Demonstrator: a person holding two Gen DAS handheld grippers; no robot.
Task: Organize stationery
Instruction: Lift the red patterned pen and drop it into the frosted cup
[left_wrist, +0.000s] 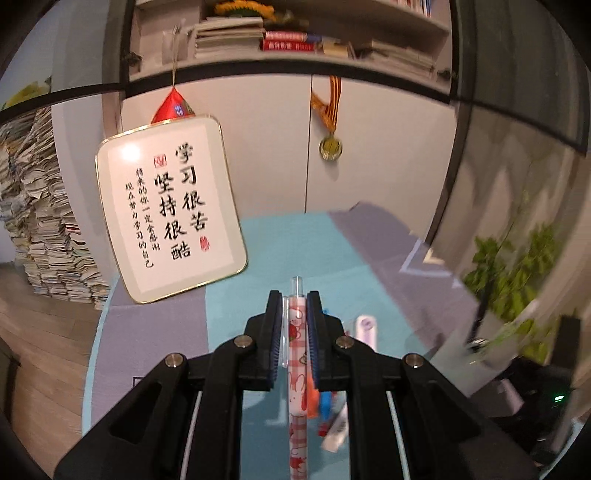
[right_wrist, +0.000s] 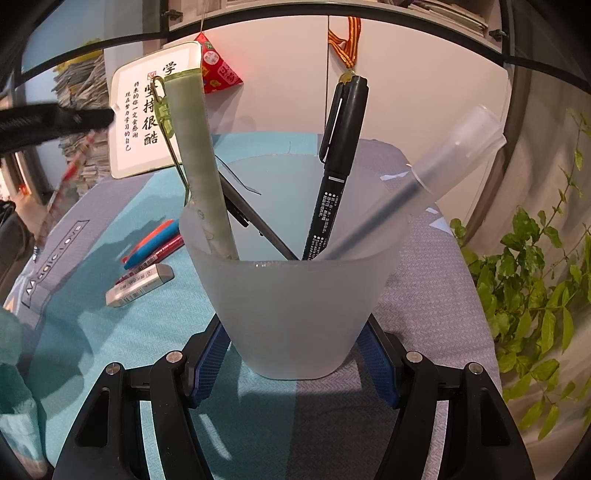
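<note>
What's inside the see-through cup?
In the frosted cup stand a green pen, a black marker, a clear capped pen and a thin dark pen. The cloudy wall hides their lower ends.

My left gripper (left_wrist: 294, 325) has its jaws clamped on a pink cartoon-print pen (left_wrist: 297, 354), whose clear tip pokes out past them toward a white calligraphy plaque (left_wrist: 170, 208) leaning at the far end of the desk (left_wrist: 258, 251). Below me on the teal and grey desk cover lie an orange pen (left_wrist: 313, 400), a blue pen (left_wrist: 325, 406) and a blurred white eraser (left_wrist: 337, 428), with a small white object (left_wrist: 365, 330) just beyond. A gold medal (left_wrist: 330, 147) hangs on the cabinet behind.
</note>
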